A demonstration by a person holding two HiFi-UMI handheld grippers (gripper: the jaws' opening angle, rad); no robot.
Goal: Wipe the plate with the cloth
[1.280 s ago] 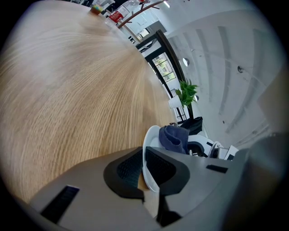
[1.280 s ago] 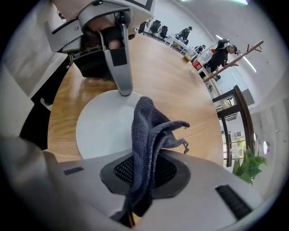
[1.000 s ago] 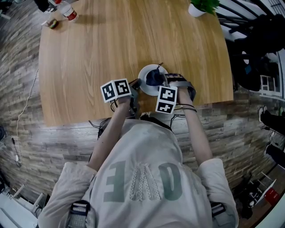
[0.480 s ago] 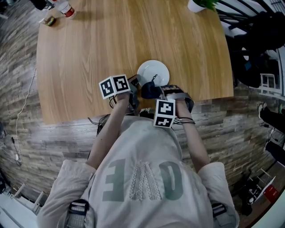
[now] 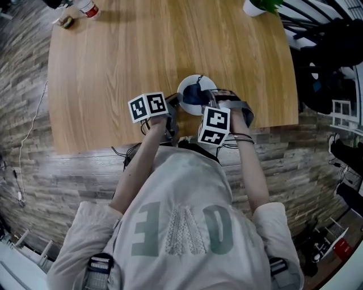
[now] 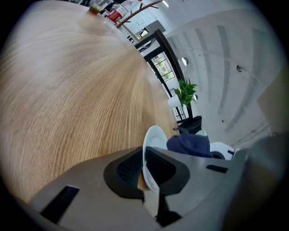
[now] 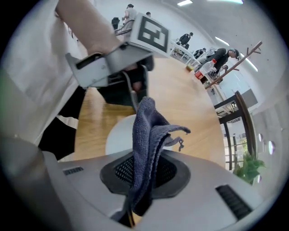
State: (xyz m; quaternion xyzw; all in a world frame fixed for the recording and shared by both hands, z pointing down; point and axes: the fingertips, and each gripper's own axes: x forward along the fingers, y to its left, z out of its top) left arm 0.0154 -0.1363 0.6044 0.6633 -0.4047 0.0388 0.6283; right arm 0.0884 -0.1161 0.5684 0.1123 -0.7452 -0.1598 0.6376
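A small white plate sits near the front edge of the wooden table. My left gripper is shut on the plate's left rim; in the left gripper view the rim of the plate runs between the black pads. My right gripper is shut on a dark blue cloth that rests over the plate's near half. In the right gripper view the cloth hangs bunched from the jaws above the plate, with the left gripper behind it.
A bottle and small items stand at the table's far left corner. A potted plant is at the far right edge. Dark chairs stand to the right of the table. The person's torso is close against the table's front edge.
The cloth was drawn toward the plate's near rim half a second ago, then pushed back over the plate and slightly lifted. The left gripper and plate stayed put.
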